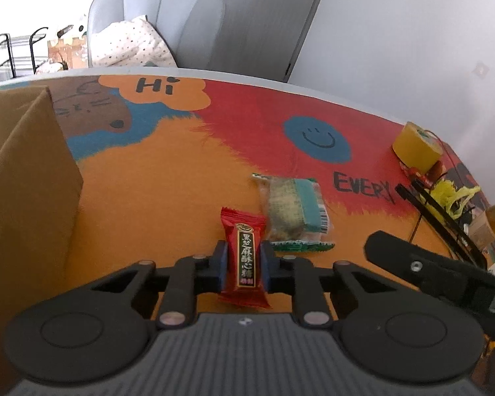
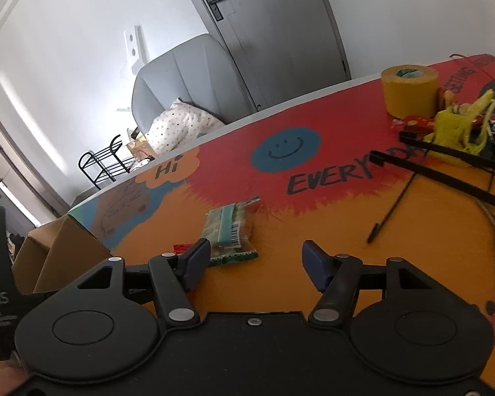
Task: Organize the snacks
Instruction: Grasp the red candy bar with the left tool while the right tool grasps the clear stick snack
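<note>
In the left wrist view a red candy packet [image 1: 244, 257] with black and gold lettering lies on the bright tablecloth, and my left gripper [image 1: 244, 260] is shut on its sides. Just beyond it to the right lies a clear snack packet [image 1: 292, 213] with a green and teal label. In the right wrist view the same clear snack packet [image 2: 231, 231] lies ahead and left of my right gripper [image 2: 255, 259], which stands open with only tablecloth between its fingers. A corner of the red candy packet [image 2: 181, 247] peeks out behind the left finger.
An open cardboard box [image 1: 23, 198] stands at the left, seen as a box [image 2: 59, 250] in the right wrist view too. A yellow tape roll [image 2: 409, 90], yellow plastic scraps [image 2: 458, 125], black rods [image 2: 445, 165] and a pen [image 2: 391, 209] crowd the right side.
</note>
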A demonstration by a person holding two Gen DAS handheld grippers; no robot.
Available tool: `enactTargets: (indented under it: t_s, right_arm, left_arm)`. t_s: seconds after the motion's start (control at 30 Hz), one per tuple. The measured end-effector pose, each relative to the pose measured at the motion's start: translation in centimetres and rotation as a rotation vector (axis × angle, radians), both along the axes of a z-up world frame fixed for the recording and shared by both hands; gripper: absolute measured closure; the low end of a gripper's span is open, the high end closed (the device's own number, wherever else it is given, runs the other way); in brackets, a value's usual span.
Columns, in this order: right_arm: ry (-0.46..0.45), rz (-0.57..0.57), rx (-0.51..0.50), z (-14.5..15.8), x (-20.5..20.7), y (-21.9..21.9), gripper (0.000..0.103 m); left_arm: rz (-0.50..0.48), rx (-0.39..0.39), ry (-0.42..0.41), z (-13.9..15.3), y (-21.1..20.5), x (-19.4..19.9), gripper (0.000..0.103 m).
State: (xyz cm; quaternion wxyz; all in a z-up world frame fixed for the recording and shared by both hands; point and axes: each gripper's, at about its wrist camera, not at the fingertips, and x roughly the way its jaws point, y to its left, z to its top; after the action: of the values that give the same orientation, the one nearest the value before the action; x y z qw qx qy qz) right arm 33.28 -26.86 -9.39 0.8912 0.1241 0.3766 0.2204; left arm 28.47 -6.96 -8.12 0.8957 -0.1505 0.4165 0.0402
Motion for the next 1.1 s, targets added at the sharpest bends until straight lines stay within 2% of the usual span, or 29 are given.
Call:
enactTargets:
  t_s: [0.37, 0.73, 0.87, 1.1]
  right_arm:
    - [0.018, 0.016, -0.012, -0.9, 1.6, 2.9, 0.041]
    - [0.003, 0.046, -0.075, -1.6, 2.3, 6.1, 0.041]
    - [0.009, 0.051, -0.115, -2.2, 2.3, 6.2, 0.066]
    - [0.025, 0.041, -0.093, -2.0, 1.2, 4.2, 0.086]
  left_arm:
    - [0.063, 0.008, -0.063, 1.9, 2.5, -0.6, 0.084]
    - [0.069, -0.021, -0.126, 3.4, 3.8, -1.2, 0.084]
    - [0.062, -0.023, -0.126, 3.3, 3.7, -1.3, 0.084]
    - [0.057, -0.028, -0.118, 3.1, 3.3, -1.7, 0.084]
